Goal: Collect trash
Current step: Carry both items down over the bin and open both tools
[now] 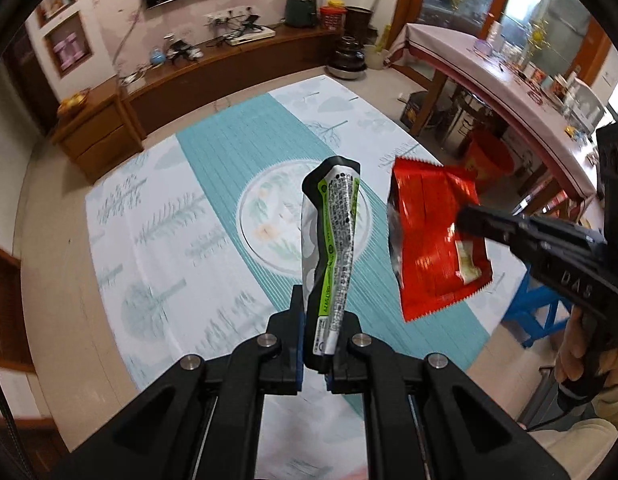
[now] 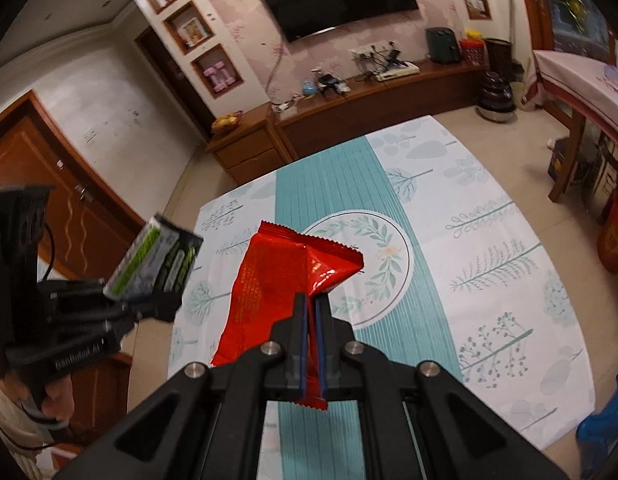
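Note:
My left gripper (image 1: 314, 312) is shut on a black, green and white snack wrapper (image 1: 333, 236) and holds it upright above the table. The wrapper also shows in the right wrist view (image 2: 153, 260), with the left gripper (image 2: 149, 300) at the far left. My right gripper (image 2: 311, 304) is shut on a red foil wrapper (image 2: 285, 280) and holds it in the air. In the left wrist view the red wrapper (image 1: 433, 240) hangs to the right of the green one, with the right gripper (image 1: 465, 220) clamped on its right side.
Below is a table with a white and teal leaf-print cloth (image 1: 169, 240) (image 2: 489, 260). A wooden TV cabinet (image 2: 369, 108) runs along the far wall. A long side table (image 1: 489, 76) stands right, a red bucket (image 1: 489, 156) under it. A blue stool (image 1: 529, 308) is nearby.

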`<state>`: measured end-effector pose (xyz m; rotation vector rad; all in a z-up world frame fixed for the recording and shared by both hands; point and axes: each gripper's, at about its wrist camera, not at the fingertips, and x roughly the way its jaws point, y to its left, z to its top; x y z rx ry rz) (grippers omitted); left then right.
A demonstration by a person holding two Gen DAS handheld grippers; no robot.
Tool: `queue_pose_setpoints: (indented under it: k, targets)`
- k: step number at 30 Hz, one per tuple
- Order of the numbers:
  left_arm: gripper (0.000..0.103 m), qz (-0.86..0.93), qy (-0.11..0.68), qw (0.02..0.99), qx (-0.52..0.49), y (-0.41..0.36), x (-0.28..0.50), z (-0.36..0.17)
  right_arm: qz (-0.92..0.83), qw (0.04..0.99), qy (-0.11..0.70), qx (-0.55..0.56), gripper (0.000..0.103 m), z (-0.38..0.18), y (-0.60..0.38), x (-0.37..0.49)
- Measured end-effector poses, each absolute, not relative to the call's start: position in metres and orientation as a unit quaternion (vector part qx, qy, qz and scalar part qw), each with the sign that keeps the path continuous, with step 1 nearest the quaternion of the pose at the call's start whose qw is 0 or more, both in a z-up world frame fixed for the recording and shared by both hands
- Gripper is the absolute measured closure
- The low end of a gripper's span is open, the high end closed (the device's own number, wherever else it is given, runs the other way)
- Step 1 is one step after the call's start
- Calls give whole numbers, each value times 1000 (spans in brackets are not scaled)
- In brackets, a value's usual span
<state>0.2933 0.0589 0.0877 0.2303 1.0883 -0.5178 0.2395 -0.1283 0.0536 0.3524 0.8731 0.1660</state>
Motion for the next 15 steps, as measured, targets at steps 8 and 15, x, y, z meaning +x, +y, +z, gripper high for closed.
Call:
queue_pose_setpoints:
  k: [8, 15]
  targets:
    - [98, -171, 508, 843, 47, 23, 174, 87, 160, 889, 418, 102, 100, 66, -160, 159]
    - [98, -125, 530, 839, -8, -8, 71, 74, 215, 866, 448, 47, 100, 60, -183, 88]
